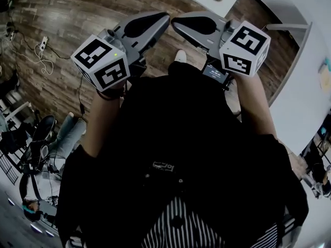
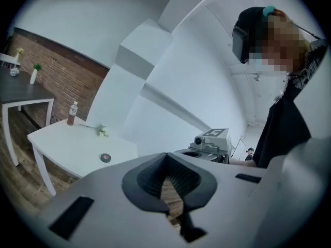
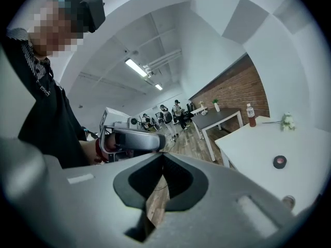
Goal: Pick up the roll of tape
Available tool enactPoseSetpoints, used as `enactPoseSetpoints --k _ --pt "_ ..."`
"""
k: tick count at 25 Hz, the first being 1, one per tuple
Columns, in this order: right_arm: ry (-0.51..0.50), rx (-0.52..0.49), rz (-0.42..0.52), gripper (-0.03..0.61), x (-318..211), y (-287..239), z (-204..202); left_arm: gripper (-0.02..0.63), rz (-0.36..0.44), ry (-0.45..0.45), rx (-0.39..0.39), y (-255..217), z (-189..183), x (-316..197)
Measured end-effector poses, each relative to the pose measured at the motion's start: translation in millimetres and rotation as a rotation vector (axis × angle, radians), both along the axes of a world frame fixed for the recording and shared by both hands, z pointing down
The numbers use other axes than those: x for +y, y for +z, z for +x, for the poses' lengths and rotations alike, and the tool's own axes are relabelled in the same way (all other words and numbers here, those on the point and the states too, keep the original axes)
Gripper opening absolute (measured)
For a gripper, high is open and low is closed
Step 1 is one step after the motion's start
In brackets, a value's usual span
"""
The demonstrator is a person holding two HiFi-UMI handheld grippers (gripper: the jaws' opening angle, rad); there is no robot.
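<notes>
The roll of tape (image 2: 105, 158) is a small dark ring that lies flat on a white table (image 2: 67, 146); in the right gripper view the tape (image 3: 280, 161) is at the right on the same table (image 3: 258, 149). Both grippers are held in the air, well away from it. My left gripper (image 1: 164, 18) and my right gripper (image 1: 176, 24) point toward each other, tips nearly meeting above the wooden floor. The left gripper's (image 2: 165, 155) jaws are shut with nothing in them. The right gripper's (image 3: 163, 154) jaws are shut and empty too.
On the white table also stand a bottle (image 2: 72, 113) and a small flower sprig (image 2: 101, 130). A dark table (image 3: 217, 117) with plants stands further along the brick wall. People are in the far room (image 3: 168, 115). Cables lie on the floor (image 1: 44, 56).
</notes>
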State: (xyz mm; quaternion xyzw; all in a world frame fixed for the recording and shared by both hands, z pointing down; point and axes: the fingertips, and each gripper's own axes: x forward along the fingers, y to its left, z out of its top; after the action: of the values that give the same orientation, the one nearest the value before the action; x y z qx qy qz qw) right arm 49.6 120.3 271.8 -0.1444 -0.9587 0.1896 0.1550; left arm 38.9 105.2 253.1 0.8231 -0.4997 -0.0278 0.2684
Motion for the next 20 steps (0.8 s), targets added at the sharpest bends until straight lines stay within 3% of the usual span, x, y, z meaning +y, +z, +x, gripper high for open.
enactPoseSetpoints --k 12,16,20 --pt "0.089 -0.02 -0.052 0.005 -11 15 6 0.008 -0.014 0.037 -0.023 8 1 1" --pt "0.182 -0.005 -0.027 0.005 -29 25 11 0.008 0.0 0.108 -0.008 20 -1 -19" --pt "0.311 0.024 -0.004 0.005 -83 17 11 0.008 0.038 0.214 0.004 6 -7 -77"
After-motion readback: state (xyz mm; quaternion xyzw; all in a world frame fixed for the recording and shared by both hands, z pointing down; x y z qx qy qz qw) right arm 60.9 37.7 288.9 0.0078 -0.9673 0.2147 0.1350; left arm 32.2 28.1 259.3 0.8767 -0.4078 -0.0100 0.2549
